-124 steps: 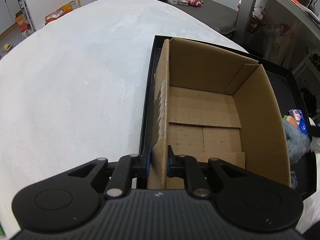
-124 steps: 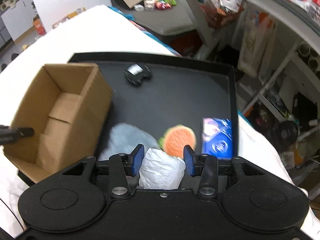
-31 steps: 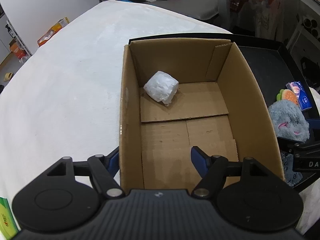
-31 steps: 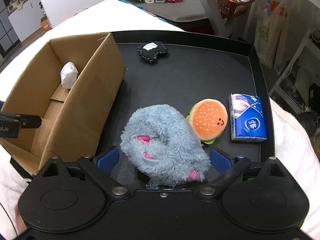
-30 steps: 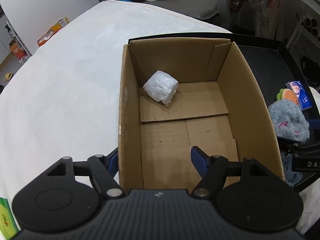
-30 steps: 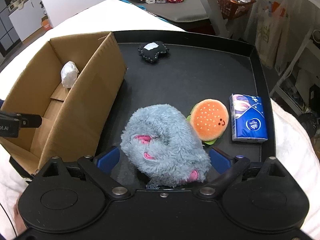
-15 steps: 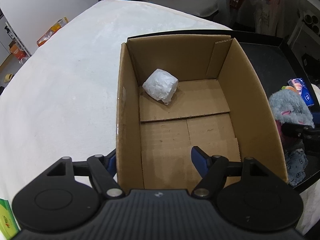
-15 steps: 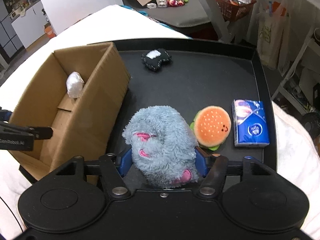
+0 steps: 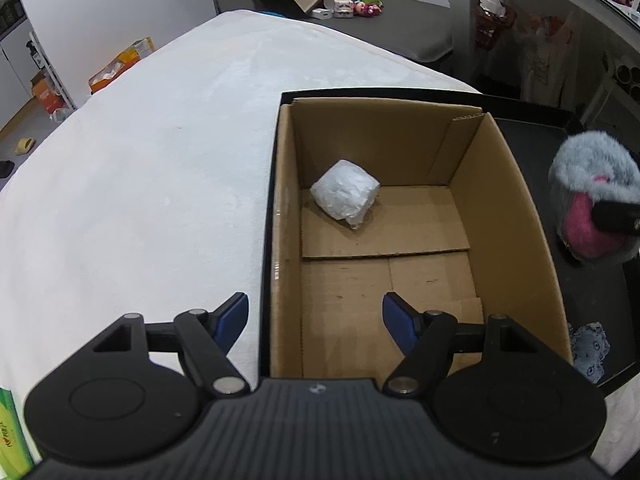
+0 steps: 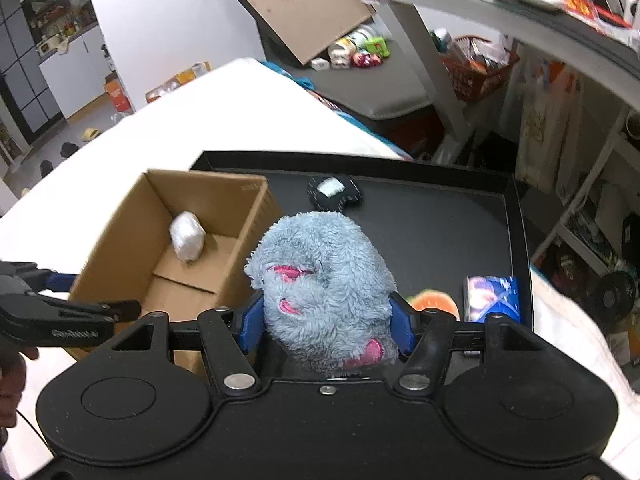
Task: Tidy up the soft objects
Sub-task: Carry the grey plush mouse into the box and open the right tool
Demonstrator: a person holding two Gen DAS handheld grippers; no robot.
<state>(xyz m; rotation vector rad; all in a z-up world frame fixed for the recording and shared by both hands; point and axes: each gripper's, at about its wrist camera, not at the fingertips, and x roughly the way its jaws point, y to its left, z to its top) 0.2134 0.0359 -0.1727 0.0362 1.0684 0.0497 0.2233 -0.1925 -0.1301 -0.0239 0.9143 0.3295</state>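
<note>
The orange burger toy point(image 10: 434, 300) shows only its top edge, the rest lying behind the right gripper point(image 10: 327, 320) and the grey plush point(image 10: 324, 276) it clamps. Just right of the plush, the lower end of the blue tissue pack point(image 10: 493, 298) disappears behind the same gripper, and its print is too blurred to read. In the left wrist view the plush point(image 9: 588, 176) is cut by the frame's right edge. A green box point(image 9: 10, 432) is cropped at the bottom left corner.
</note>
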